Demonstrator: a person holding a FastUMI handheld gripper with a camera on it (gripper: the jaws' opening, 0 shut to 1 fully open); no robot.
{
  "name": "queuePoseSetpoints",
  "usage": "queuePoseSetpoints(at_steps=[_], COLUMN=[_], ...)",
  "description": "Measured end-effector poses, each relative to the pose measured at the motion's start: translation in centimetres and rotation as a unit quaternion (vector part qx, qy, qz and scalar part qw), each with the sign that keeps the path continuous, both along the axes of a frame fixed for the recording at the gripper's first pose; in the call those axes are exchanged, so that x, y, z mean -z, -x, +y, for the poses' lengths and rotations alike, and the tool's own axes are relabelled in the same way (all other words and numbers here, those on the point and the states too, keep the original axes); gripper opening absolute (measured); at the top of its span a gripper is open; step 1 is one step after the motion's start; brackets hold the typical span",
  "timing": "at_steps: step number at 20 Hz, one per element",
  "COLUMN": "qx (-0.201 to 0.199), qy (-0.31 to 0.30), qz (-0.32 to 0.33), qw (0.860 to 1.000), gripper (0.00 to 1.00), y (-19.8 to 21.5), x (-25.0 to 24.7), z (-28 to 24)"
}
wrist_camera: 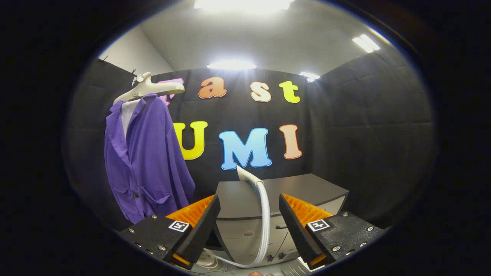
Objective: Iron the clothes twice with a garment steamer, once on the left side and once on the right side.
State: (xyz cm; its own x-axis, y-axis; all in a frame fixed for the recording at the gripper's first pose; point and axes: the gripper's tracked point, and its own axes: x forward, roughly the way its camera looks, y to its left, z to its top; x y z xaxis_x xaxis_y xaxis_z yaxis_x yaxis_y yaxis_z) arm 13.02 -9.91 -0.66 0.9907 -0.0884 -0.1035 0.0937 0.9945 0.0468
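A purple jacket (144,161) hangs on a pale hanger (147,88) against the black wall, up and to the left of my fingers. The garment steamer's white head (244,174) stands upright just ahead of me, in line with the gap between my fingers. Its pale hose (264,218) curves down from the head and loops back to a white base (207,261) under my left finger. My gripper (249,197) is open, its fingers spread wide, and neither one touches the steamer.
A grey cabinet (307,188) with drawers stands behind the steamer, against the black cloth wall. The jacket hangs to the left of the cabinet, with open space in front of it.
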Motion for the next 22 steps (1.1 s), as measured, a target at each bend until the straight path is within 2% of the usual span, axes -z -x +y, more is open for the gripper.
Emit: queuePoseSetpoints(at_steps=[7, 14, 18, 22], qx=[-0.006, -0.031, -0.07, -0.115], qy=[-0.064, -0.154, -0.204, -0.259], qz=[0.026, 0.063, 0.114, 0.171], qw=[0.998, 0.986, 0.97, 0.944], gripper=[0.95, 0.95, 0.95, 0.95], y=[-9.7, -18.9, -23.2, -26.7], x=[0.2, 1.9, 4.7, 7.6], z=[-5.8, -9.5, -8.4, -6.1])
